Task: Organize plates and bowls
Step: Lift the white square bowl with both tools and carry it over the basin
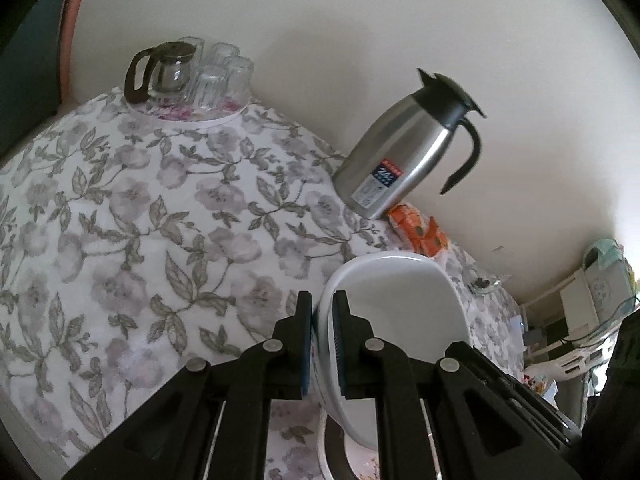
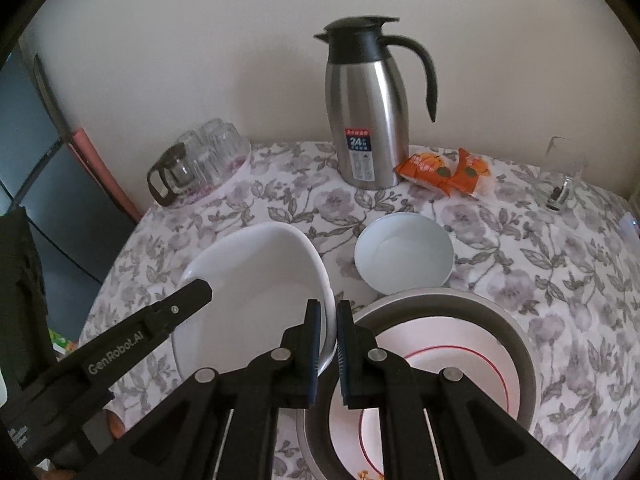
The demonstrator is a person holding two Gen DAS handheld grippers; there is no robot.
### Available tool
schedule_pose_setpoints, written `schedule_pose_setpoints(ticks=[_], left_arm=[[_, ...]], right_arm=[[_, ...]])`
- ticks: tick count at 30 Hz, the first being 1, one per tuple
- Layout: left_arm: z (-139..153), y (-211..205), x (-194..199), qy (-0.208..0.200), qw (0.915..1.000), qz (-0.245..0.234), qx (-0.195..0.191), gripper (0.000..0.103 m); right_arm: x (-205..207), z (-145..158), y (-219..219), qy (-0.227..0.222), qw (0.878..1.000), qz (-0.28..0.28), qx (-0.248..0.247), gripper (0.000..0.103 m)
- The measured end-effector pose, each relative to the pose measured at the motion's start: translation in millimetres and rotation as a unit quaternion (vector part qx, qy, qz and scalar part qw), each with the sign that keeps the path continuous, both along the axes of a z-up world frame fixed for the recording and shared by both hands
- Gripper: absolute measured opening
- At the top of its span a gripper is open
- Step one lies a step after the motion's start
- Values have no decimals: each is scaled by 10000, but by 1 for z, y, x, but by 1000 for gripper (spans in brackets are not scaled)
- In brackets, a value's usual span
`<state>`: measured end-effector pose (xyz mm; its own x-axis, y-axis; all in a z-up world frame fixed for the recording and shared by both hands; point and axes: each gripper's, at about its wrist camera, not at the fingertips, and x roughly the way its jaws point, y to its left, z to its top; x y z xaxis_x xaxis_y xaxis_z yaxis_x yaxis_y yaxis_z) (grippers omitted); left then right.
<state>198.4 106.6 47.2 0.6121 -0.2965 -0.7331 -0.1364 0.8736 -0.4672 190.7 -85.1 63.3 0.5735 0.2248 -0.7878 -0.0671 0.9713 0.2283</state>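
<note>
Floral-cloth table (image 2: 560, 280) against a pale wall; both grippers clamped on one white plate.

Steel thermos jug (image 2: 366, 120) stands at the wall. A grey-rimmed basin (image 2: 520, 344) holding a red-ringed plate (image 2: 440, 348) sits at the near edge. The large white plate (image 2: 256, 280) is tilted above the cloth, left gripper (image 1: 322, 344) and right gripper (image 2: 328, 344) closed on opposite rims. Small white bowl (image 2: 404, 256) rests just behind the basin.

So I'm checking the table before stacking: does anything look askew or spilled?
Only the white dish: it hangs tilted above the tablecloth, pinched at opposite rims by the left gripper and right gripper. Nothing is spilled.
</note>
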Motion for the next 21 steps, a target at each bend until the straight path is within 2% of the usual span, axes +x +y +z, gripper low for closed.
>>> schedule_pose_setpoints(ticks=[4, 10, 21], left_arm=[[9, -10, -8, -90, 9999, -99, 27, 10], [24, -32, -19, -270, 9987, -298, 311, 10], [37, -80, -31, -434, 9940, -757, 656, 10]], right_arm=[[-11, 4, -11, -53, 9999, -69, 91, 9], [-30, 13, -30, -243, 9993, -200, 198, 9], [-61, 11, -77, -387, 9959, -657, 495, 9]])
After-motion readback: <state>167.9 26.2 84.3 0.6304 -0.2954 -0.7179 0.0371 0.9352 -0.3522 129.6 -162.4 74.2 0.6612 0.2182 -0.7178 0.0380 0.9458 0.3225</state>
